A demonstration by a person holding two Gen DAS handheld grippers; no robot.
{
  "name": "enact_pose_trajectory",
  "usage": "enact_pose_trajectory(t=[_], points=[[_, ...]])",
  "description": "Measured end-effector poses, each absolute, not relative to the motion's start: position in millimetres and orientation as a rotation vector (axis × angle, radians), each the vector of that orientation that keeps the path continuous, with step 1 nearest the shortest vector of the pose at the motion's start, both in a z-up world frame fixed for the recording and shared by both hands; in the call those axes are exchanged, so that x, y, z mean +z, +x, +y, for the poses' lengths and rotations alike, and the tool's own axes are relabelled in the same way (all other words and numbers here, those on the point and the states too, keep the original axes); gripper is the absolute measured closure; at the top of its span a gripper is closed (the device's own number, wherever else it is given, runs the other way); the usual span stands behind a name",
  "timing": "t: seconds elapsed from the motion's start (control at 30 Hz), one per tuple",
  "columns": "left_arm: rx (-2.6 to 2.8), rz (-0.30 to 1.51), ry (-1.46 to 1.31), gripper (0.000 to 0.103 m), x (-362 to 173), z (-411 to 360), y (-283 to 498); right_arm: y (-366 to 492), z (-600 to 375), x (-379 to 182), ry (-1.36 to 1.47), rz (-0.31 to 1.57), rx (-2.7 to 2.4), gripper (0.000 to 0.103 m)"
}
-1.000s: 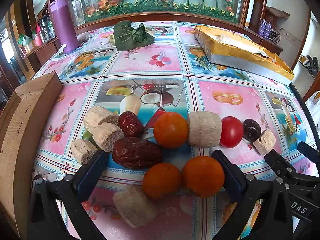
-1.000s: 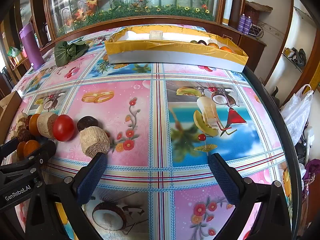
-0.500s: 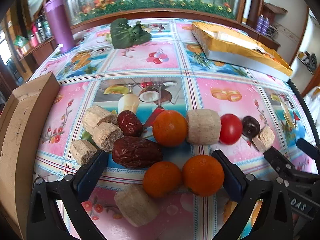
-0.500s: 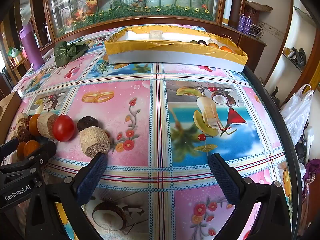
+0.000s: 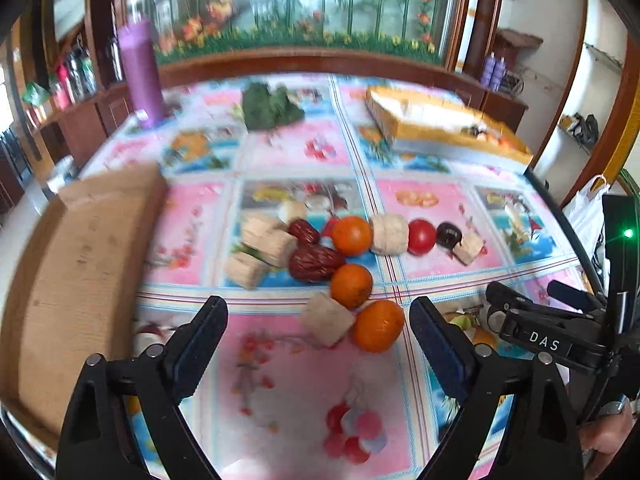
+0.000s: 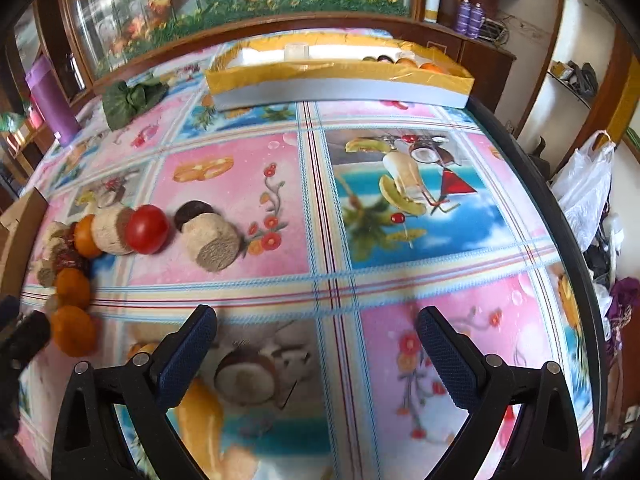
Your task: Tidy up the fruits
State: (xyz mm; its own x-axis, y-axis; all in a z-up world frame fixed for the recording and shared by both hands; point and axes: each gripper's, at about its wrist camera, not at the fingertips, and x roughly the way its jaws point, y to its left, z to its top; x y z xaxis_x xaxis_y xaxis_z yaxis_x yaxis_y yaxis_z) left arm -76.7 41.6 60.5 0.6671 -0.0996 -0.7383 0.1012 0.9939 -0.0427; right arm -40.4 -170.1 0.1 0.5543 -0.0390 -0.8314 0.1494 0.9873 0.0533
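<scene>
Three oranges (image 5: 351, 235) (image 5: 351, 285) (image 5: 376, 326), two red dates (image 5: 314, 262), a red tomato (image 5: 421, 237), a dark round fruit (image 5: 448, 234) and several beige chunks (image 5: 389, 234) lie clustered on the patterned tablecloth. My left gripper (image 5: 318, 304) hovers above and behind them, its jaws wide and closing. The nearest orange and one beige chunk (image 5: 326, 320) appear between its tips, but neither pad touches them. My right gripper (image 6: 316, 316) stands open over bare cloth, right of the tomato (image 6: 146, 228). A yellow-rimmed box (image 6: 340, 80) at the far side holds some fruit at its right end.
A cardboard box (image 5: 80, 272) stands at the table's left edge. A purple bottle (image 5: 140, 72) and a green leafy bundle (image 5: 272, 106) sit at the back. The table's dark rim (image 6: 552, 208) curves along the right, with a white plastic bag (image 6: 584, 192) beyond it.
The left gripper has pulled back and up, so the fruits look smaller and farther, and its jaws have narrowed a little. The right gripper has hardly moved.
</scene>
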Motion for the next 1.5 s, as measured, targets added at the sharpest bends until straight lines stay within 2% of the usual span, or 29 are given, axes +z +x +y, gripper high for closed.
enact_pose_trajectory(t=[0.2, 0.87, 1.17, 1.23, 1.37, 1.5], points=[[-0.054, 0.687, 0.041, 0.013, 99.5, 59.8, -109.8, -86.6, -153.9, 27.9, 0.178, 0.853, -0.123, 0.002], [-0.01, 0.399, 0.001, 0.013, 195.3, 103.0, -216.2, -200.7, -86.9, 148.7, 0.027, 0.503, -0.089, 0.001], [0.026, 0.254, -0.066, 0.013, 266.7, 136.2, -247.7, -242.5, -62.1, 239.4, -0.063, 0.291, -0.043, 0.001], [0.044, 0.215, -0.068, 0.01, 279.1, 140.0, -250.9, -247.8, -58.6, 261.8, -0.076, 0.25, -0.031, 0.001], [0.063, 0.199, -0.052, 0.004, 279.6, 139.9, -246.3, -246.8, -52.9, 284.8, -0.074, 0.211, -0.014, 0.001], [0.049, 0.286, -0.029, 0.003, 253.8, 132.6, -218.9, -227.8, -51.0, 264.2, -0.049, 0.279, 0.023, 0.001]])
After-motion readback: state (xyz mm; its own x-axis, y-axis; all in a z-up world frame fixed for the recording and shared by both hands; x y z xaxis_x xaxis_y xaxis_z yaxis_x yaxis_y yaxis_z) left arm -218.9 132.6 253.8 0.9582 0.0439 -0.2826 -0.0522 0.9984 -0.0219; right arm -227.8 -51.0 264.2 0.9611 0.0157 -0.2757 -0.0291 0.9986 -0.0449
